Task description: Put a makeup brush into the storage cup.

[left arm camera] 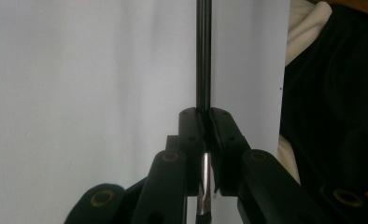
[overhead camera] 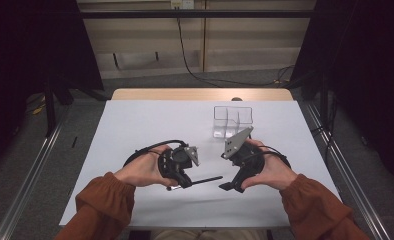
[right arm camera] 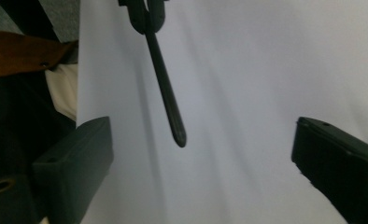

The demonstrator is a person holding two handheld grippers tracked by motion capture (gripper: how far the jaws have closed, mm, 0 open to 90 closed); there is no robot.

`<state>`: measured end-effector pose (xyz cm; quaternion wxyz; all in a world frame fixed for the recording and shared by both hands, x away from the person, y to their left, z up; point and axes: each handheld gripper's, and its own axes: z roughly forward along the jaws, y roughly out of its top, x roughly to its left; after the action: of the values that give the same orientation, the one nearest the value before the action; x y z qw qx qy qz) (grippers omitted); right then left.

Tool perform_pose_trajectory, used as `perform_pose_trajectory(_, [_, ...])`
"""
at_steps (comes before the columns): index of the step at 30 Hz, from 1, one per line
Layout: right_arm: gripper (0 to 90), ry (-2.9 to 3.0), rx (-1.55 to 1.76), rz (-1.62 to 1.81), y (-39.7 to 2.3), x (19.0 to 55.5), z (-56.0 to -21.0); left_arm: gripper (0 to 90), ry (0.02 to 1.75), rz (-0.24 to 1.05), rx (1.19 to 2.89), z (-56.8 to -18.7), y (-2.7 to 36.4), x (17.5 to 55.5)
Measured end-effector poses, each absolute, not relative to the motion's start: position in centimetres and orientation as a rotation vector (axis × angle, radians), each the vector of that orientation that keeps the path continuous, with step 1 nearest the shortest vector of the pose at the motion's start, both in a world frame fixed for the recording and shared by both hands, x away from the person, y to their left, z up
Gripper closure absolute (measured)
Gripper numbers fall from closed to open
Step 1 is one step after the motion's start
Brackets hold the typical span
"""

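Black pen [overhead camera: 205, 180] w/ a silver end is clamped in the left tool [left arm camera: 204, 140], jaws tight on its shaft; it sticks out level to the right, just above the white bench [overhead camera: 150, 120], near edge, centre. Pen tip points at the right tool [right arm camera: 201, 154], close but apart. Right tool's jaws stand wide w/ nothing between them, pen tip ahead of the gap. Clear plastic container [overhead camera: 232, 120] sits farther back, right of centre, beyond the right hand [overhead camera: 270, 170].
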<state>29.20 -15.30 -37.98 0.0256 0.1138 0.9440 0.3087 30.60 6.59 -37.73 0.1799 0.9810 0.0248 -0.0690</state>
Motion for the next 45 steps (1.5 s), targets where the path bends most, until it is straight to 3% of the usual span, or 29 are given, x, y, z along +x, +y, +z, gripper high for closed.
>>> perform_pose_trajectory(7, [19.0, 3.009, 0.293, 0.867, -14.3, 30.1, -38.1, 84.0, 0.088, -0.196, 2.776, -38.0, 6.4, 30.4])
perform_pose_trajectory(11, [33.0, 3.052, 0.258, 0.793, -13.8, 30.3, -37.9, 84.0, 0.079, -0.209, 2.796, -37.9, 6.2, 30.5])
perform_pose_trajectory(25, [42.5, 3.153, 0.208, 0.539, -12.4, 30.3, -38.8, 84.0, 0.068, -0.211, 2.813, -38.2, 5.9, 30.6])
perform_pose_trajectory(45, [67.9, 3.17, 0.134, 0.575, -11.5, 30.9, -39.2, 84.0, 0.05, -0.202, 2.811, -38.1, 5.8, 30.7])
